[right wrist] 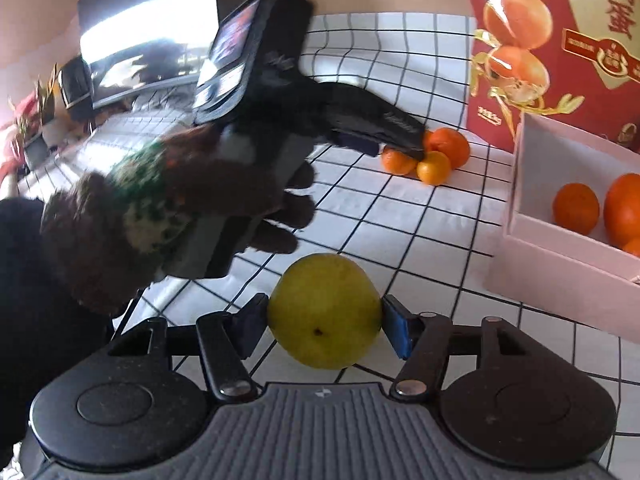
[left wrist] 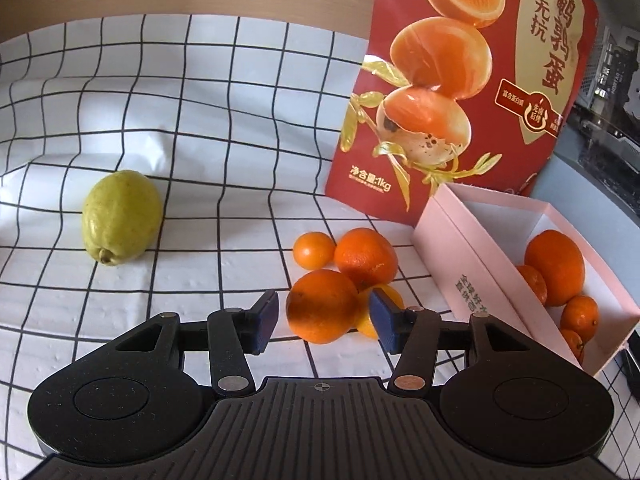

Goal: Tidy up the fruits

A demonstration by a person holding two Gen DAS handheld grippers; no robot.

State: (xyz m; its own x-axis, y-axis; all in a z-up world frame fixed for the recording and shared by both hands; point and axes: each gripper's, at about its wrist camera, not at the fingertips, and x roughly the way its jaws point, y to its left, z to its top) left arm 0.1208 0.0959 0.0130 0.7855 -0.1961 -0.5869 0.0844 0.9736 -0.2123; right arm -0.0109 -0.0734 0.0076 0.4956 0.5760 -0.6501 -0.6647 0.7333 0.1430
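On the gridded worktop cloth (left wrist: 200, 120), left wrist view: left gripper (left wrist: 324, 318) sat low over a cluster of loose oranges. Its fingers (left wrist: 266, 320) were spread either side of the nearest orange (left wrist: 322, 306), gaps visible on both sides, no pinch yet. A second orange (left wrist: 366, 256) and a small mandarin (left wrist: 314, 250) lay just behind it, touching, and a yellowish fruit (left wrist: 366, 320) was half hidden behind the right finger. The pink box (left wrist: 460, 248) stood to the right, open, with several oranges already inside. A green guava-like fruit (left wrist: 120, 218) lay well apart on the left. A red snack bag (left wrist: 460, 80) stood behind the box.

Right wrist view: right gripper (right wrist: 324, 330) had the same green fruit (right wrist: 324, 310) between its fingers (right wrist: 250, 328). Pads sat right at the fruit's sides, contact looked made on both, so pinching it, fruit resting on the cloth. Beyond it a gloved hand (right wrist: 240, 200) held the other gripper, its tip down among the loose oranges (right wrist: 434, 152). The box was on the right, oranges in it.

Step in hand, as judged: mid-sort, both grippers at a pick. Next: left fingers close on the nearest orange without nudging its neighbours, lift, carry right into the box. The right one needs a firm squeeze before lifting the round green fruit.
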